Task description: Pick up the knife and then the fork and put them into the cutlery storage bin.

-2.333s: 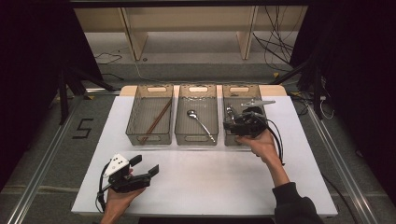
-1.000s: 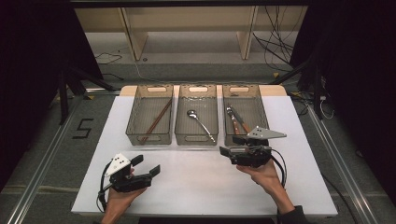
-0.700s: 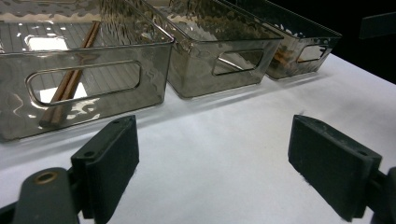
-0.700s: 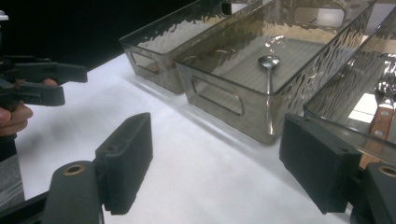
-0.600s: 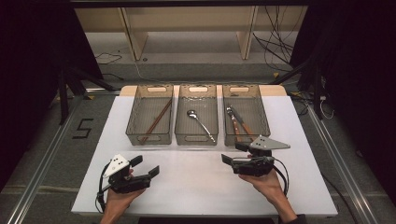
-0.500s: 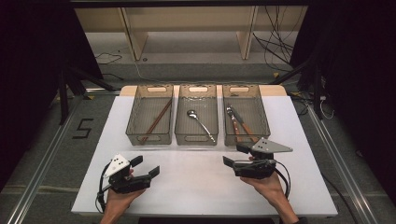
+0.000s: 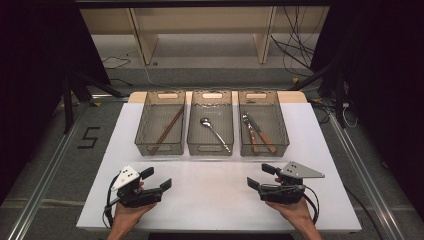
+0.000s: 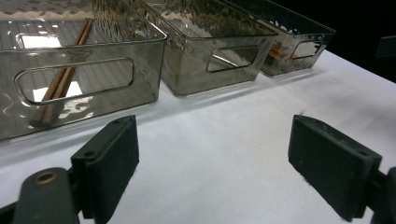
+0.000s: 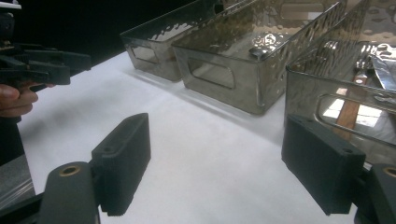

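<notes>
White bench (image 7: 220, 200): 3 smoked clear plastic bins (image 7: 210, 129), cutlery sorted inside. Left claw (image 7: 156, 179) and right claw (image 7: 260, 176) gape empty; sorting looks complete, next likely rest.

Bright table, dark surrounds, bin glare

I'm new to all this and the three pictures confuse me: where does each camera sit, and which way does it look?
High view: above the person's side, looking forward and down on the table; both hands and grippers show.
Left gripper view: rides the left gripper, facing the chopstick bin; its open jaws show.
Right gripper view: rides the right gripper, facing the knife-and-fork bin; its jaws and the other hand show.
All share the three bins.
</notes>
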Demonstrator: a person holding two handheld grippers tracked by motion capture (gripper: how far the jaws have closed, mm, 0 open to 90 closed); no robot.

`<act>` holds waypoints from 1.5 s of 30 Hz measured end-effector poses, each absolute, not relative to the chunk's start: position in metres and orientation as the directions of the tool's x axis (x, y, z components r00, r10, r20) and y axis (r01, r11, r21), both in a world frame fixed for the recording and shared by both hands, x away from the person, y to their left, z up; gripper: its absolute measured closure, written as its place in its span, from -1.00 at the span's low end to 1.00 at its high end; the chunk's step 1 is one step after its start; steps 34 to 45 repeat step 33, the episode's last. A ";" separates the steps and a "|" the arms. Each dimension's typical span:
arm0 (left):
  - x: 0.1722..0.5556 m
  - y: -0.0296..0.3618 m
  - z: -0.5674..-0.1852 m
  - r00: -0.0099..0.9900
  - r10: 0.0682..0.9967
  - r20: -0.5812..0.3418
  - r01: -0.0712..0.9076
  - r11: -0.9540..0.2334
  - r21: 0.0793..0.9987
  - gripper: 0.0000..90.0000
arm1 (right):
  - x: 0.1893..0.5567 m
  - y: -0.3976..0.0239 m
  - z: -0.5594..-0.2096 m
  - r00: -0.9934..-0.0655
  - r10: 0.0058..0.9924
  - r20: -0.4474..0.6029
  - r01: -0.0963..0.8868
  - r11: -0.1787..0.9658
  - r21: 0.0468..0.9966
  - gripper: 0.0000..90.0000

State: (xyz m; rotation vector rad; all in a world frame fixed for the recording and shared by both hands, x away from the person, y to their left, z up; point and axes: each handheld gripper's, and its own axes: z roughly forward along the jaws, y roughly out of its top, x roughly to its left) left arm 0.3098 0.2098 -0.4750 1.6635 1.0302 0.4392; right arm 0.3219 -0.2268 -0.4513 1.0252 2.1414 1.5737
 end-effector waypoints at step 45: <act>0.311 0.208 -0.476 0.569 0.795 -0.210 0.413 -0.056 0.909 -0.64 | 0.314 -0.235 -0.462 -0.685 0.708 0.174 0.366 0.127 0.922 -0.55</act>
